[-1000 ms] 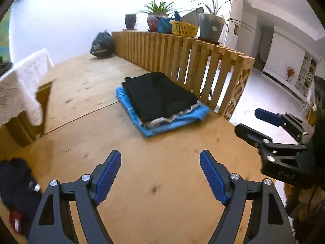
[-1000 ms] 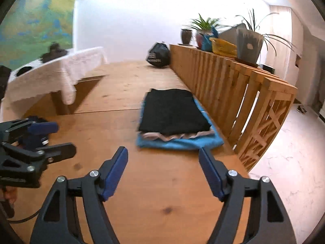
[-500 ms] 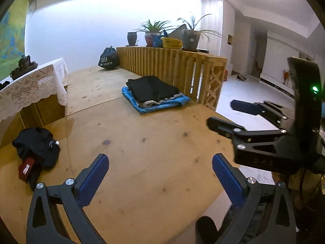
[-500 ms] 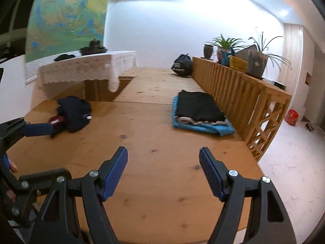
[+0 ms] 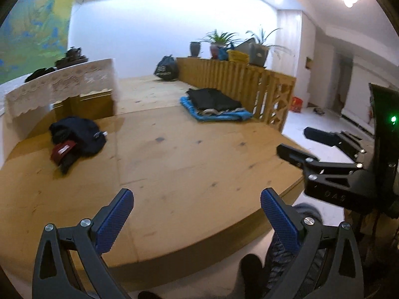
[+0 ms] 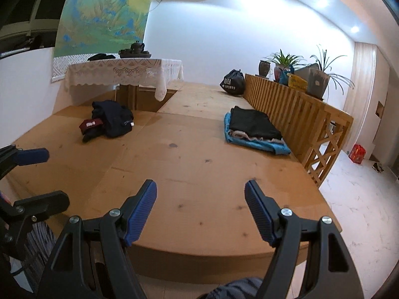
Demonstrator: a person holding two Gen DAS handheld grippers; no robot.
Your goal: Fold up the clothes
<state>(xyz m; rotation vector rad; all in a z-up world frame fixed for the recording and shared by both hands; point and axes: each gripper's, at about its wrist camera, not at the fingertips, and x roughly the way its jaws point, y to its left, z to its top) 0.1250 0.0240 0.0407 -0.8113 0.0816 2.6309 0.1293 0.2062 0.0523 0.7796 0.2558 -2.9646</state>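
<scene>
A stack of folded clothes (image 5: 214, 106) (image 6: 254, 128), black on top of a blue one, lies on the wooden platform beside the slatted railing. A crumpled dark garment with a red piece (image 5: 74, 137) (image 6: 109, 120) lies at the platform's left. My left gripper (image 5: 197, 214) hangs open over the platform's near edge with nothing between its fingers. My right gripper (image 6: 200, 210) is open and empty too, also at the near edge. Each gripper shows in the other's view, the right gripper (image 5: 321, 147) at right, the left gripper (image 6: 35, 177) at left.
A wooden slatted railing (image 6: 294, 109) with potted plants (image 6: 321, 74) and a yellow basket borders the platform (image 6: 189, 164) on the right. A table with a lace cloth (image 6: 124, 72) stands at the back left. A black bag (image 6: 233, 83) sits at the far end. White floor lies to the right.
Both grippers have pulled back from the folded stack to the platform's near edge, so the stack looks far away. The crumpled dark garment has come fully into view. Both stayed open.
</scene>
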